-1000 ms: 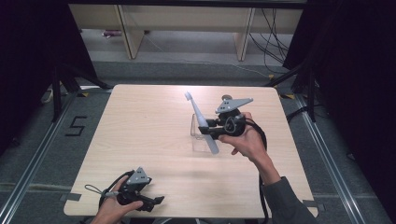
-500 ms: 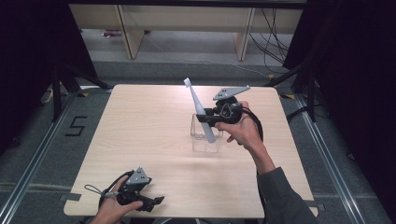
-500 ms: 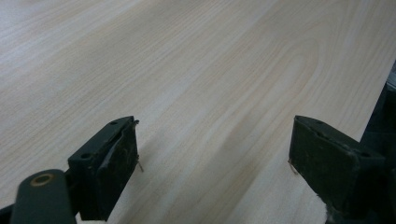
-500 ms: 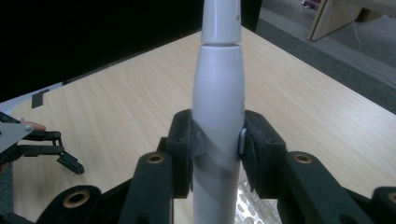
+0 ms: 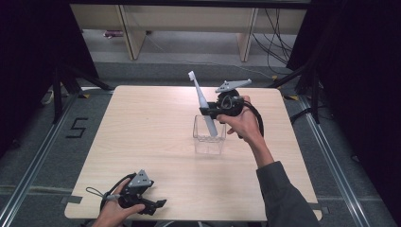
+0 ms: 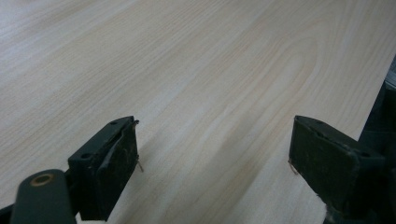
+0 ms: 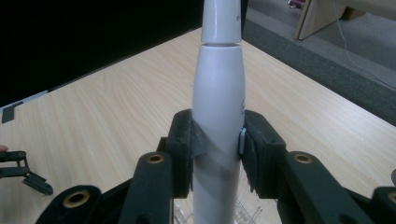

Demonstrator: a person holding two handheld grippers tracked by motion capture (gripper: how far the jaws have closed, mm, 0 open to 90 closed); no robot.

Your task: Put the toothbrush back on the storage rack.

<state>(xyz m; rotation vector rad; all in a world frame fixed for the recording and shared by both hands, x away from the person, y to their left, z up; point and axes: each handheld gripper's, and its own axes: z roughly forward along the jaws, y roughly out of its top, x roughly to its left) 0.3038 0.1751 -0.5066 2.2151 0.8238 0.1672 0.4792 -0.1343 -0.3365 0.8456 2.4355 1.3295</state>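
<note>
My right gripper is shut on a white electric toothbrush, held almost upright with its brush head up. The handle's lower end reaches down into a clear plastic box at the middle of the table. In the right gripper view the toothbrush stands clamped between my two pads, with the clear box just below. My left gripper rests at the table's near left edge, held by a hand. It is open, and bare wood lies between its fingers.
The light wooden table is bare to the left of the box. A cable loops from my left gripper over the front edge. Behind the table are a shelf unit and dark stand legs on the grey floor.
My right gripper has tipped the toothbrush from a steep leftward lean to almost upright and brought its lower end down into the clear box. The left gripper has stayed still.
</note>
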